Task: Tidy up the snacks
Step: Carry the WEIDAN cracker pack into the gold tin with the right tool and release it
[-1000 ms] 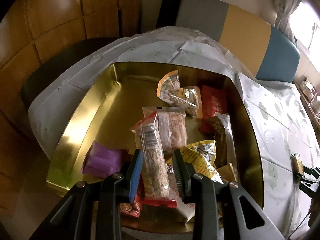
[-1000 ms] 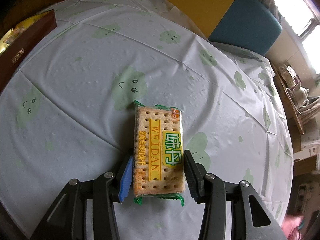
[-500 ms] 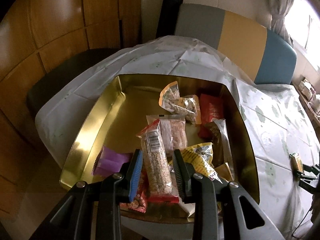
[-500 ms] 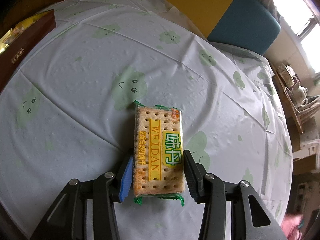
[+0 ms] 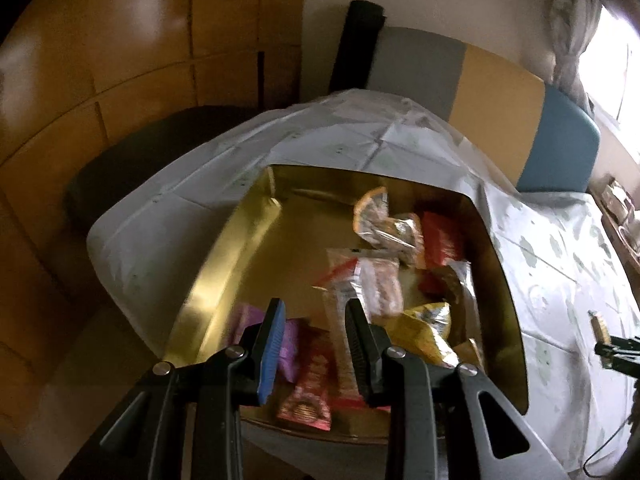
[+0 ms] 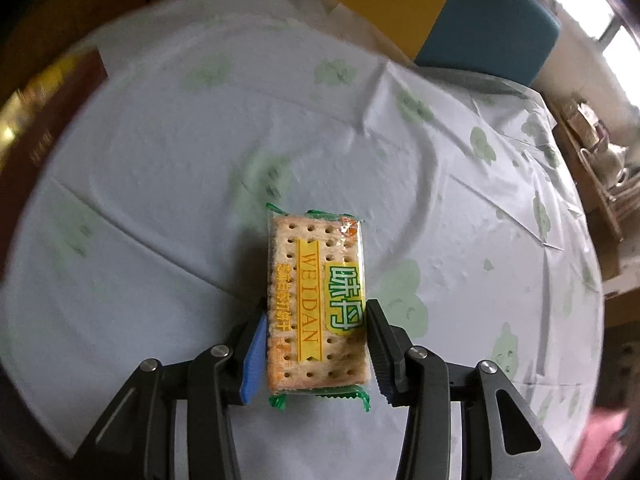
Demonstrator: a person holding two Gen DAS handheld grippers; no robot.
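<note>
Cracker packet (image 6: 316, 304): clear wrapper, green crimped ends, yellow band reading WEIDAN. It sits lengthwise between the right gripper's (image 6: 316, 344) two pads, which press its long sides; near end at the pads, far end pointing away over the tablecloth (image 6: 160, 160). Right gripper closed on the packet.

Tablecloth: pale, printed with green cloud faces. At the left edge of the right wrist view, a dark brown box side (image 6: 44, 136), blurred.

Left wrist view: gold tray (image 5: 224, 264) on the same cloth, holding loose snacks. Long clear oat bar packet (image 5: 340, 332) lies against the inner face of the gripper's right pad; the blue left pad stands clear of it. Left gripper (image 5: 314, 344) partly open, holding nothing that I can make out; frame is motion-blurred. Around the bar: purple packet (image 5: 290, 344), red patterned packet (image 5: 310, 396), yellow packet (image 5: 428, 332), red packet (image 5: 442, 240) and clear packets (image 5: 384, 228) further back.

Beyond the table: a bench back (image 5: 496, 92) in grey, yellow and blue panels; wooden wall panels (image 5: 120, 40) at left.
</note>
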